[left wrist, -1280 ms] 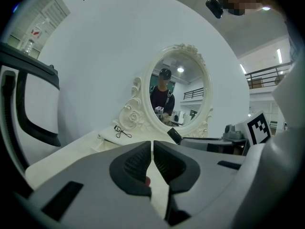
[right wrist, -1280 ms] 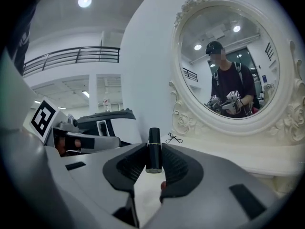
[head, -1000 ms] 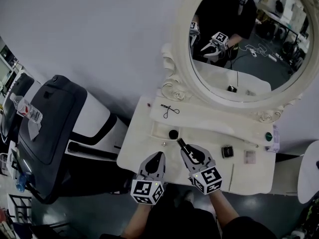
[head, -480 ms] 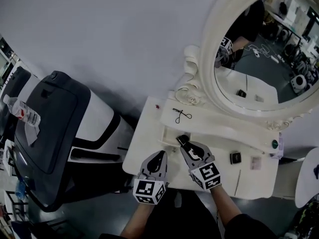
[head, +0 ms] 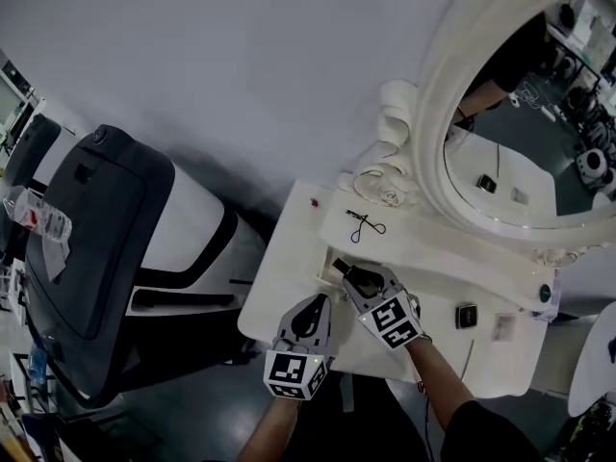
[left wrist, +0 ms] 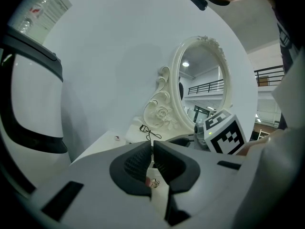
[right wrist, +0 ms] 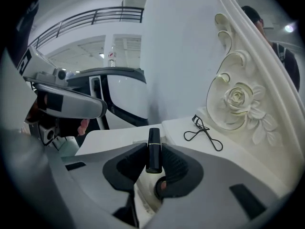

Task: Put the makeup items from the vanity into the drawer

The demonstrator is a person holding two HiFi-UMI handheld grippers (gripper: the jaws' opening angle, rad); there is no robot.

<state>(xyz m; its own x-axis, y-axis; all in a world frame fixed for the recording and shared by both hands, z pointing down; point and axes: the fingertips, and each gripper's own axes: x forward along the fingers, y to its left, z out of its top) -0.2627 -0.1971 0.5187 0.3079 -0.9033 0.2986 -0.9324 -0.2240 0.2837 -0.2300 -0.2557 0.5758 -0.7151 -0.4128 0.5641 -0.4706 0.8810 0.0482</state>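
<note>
My right gripper (head: 352, 274) is shut on a black lipstick tube (right wrist: 153, 149), which stands upright between its pads. It hovers over the open drawer (head: 329, 259) set in the white vanity top (head: 289, 268). A round black pot (right wrist: 161, 187) lies in the drawer below the jaws. My left gripper (head: 308, 318) is beside it to the left at the vanity's front edge; its jaws (left wrist: 152, 144) are shut with nothing between them. A black eyelash curler (head: 365, 225) lies on the raised shelf, also visible as the curler (right wrist: 203, 130) in the right gripper view.
A square black compact (head: 467, 316), a pinkish card (head: 503, 327) and a small green item (head: 546, 295) lie to the right on the vanity. An oval mirror (head: 539, 114) with a carved rose frame rises behind. A black-and-white machine (head: 96, 229) stands to the left.
My right gripper has moved forward and down with the lipstick, now over the drawer and hiding the round pot in the head view. The left gripper has shifted a little forward. The view has swung.
</note>
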